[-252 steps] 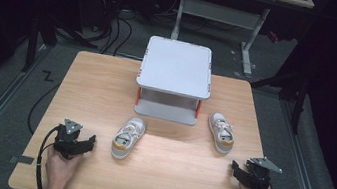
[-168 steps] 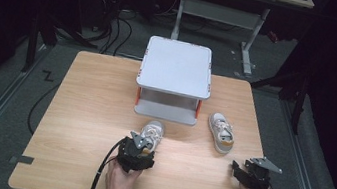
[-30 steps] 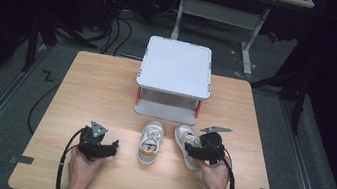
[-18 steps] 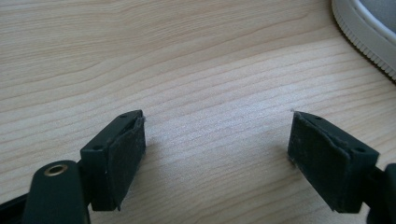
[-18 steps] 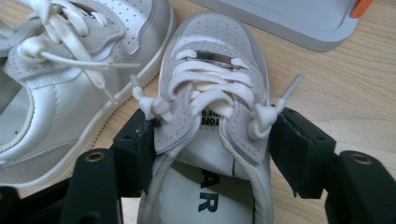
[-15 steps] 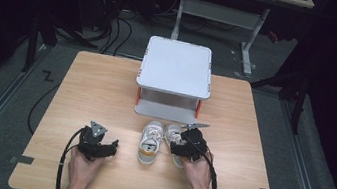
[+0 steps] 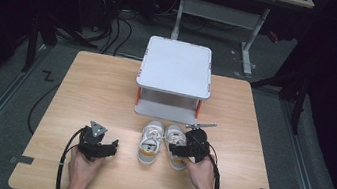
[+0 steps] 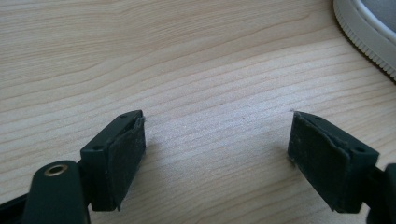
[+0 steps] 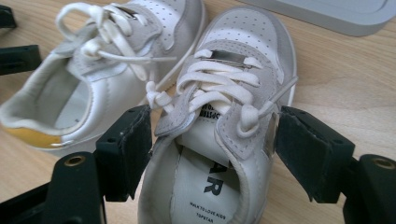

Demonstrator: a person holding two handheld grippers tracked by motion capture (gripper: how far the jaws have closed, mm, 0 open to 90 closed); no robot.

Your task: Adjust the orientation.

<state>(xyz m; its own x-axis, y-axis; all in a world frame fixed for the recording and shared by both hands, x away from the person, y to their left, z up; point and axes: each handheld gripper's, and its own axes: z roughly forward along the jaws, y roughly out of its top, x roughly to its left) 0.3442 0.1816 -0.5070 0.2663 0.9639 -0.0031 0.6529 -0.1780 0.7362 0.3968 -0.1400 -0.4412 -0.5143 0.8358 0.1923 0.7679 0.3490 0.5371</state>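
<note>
Straddling the right shoe (image 9: pixel 224 135), right gripper (image 9: pixel 212 154) fingers spread; left gripper (image 8: pixel 217 154) spread over bare table (image 8: pixel 187 60).

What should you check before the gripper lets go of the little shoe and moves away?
1. Right shoe flat on the table: ok.
2. Beside the left shoe, toes the same way: ok.
3. Right gripper jaws either side of the shoe; squeezing or loose: cannot tell.
4. Laces free of the jaws: cannot tell; a loop lies near one jaw.
5. Left gripper open, holding nothing, apart from the shoes: ok.
6. Grey rack beyond the toes, not touching: ok.
</note>
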